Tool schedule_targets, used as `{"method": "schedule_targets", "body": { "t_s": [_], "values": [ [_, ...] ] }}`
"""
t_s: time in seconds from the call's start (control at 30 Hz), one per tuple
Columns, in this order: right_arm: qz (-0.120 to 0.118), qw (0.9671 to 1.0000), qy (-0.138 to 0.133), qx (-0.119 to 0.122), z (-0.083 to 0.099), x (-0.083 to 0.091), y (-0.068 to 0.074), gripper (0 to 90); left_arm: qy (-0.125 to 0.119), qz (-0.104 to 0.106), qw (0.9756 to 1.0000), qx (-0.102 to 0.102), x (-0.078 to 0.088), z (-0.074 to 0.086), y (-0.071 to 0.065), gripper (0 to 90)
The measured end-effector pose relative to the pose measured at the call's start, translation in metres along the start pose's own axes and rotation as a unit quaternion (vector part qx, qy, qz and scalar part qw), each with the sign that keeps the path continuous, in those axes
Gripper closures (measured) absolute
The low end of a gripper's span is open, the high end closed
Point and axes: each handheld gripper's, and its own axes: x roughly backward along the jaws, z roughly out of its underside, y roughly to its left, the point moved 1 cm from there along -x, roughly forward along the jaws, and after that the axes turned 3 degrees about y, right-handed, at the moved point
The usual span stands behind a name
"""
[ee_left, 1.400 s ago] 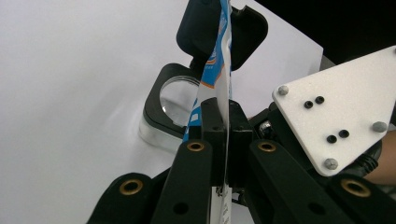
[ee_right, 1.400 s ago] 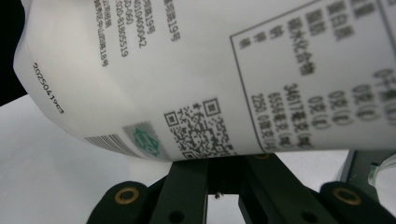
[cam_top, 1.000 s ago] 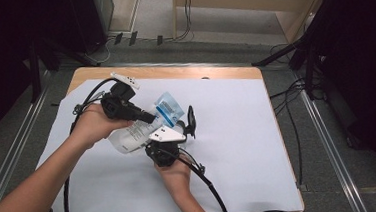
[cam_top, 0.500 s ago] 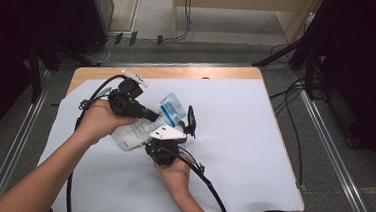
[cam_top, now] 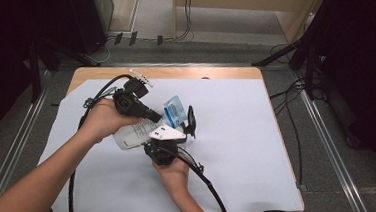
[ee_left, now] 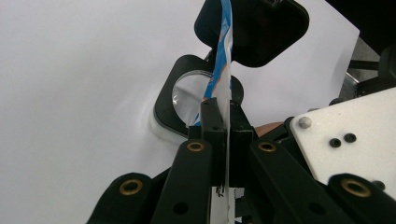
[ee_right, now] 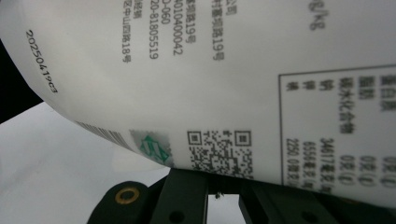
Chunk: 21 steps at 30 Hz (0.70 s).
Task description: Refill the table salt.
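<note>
High view: left gripper (cam_top: pixel 152 117) & right gripper (cam_top: pixel 170 137) both clamp the pouch (cam_top: pixel 137 134); tearing step, next needs left pulling toward 11 o'clock.

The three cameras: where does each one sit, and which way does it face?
High view: above the table, looking forward and down; both forearms, left hand-held gripper, right hand-held gripper.
Left gripper view: on that gripper, along jaws shut on the pouch.
Right gripper view: below the printed pouch, jaws at the bottom.
All views share the pouch.
</note>
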Motion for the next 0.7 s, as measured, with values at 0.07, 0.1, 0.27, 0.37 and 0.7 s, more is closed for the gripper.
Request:
{"method": "schedule_targets", "body": {
  "t_s": [0.07, 0.1, 0.27, 0.37, 0.7],
  "values": [
    [0.000, 1.0000, -0.001, -0.001, 0.000, 0.000, 0.000, 90.0, 0.001, 0.000, 1.0000, 0.002, -0.001, -0.002, 0.000, 90.0],
    [0.000, 1.0000, -0.002, -0.002, 0.000, 0.000, 0.000, 90.0, 0.002, 0.002, 1.0000, 0.003, -0.001, -0.002, -0.001, 90.0],
    [-0.004, 0.9999, -0.008, -0.010, -0.001, 0.000, -0.001, 90.0, 0.003, 0.000, 1.0000, 0.009, -0.003, -0.006, -0.001, 90.0],
    [-0.003, 0.9999, -0.010, -0.013, -0.001, 0.000, -0.002, 90.0, 0.003, -0.002, 0.9999, 0.009, -0.004, -0.008, -0.001, 90.0],
    [-0.002, 0.9999, -0.012, -0.008, -0.001, -0.002, -0.002, 90.0, 0.006, 0.001, 0.9999, 0.015, -0.006, -0.013, -0.004, 90.0]
  ]
}}
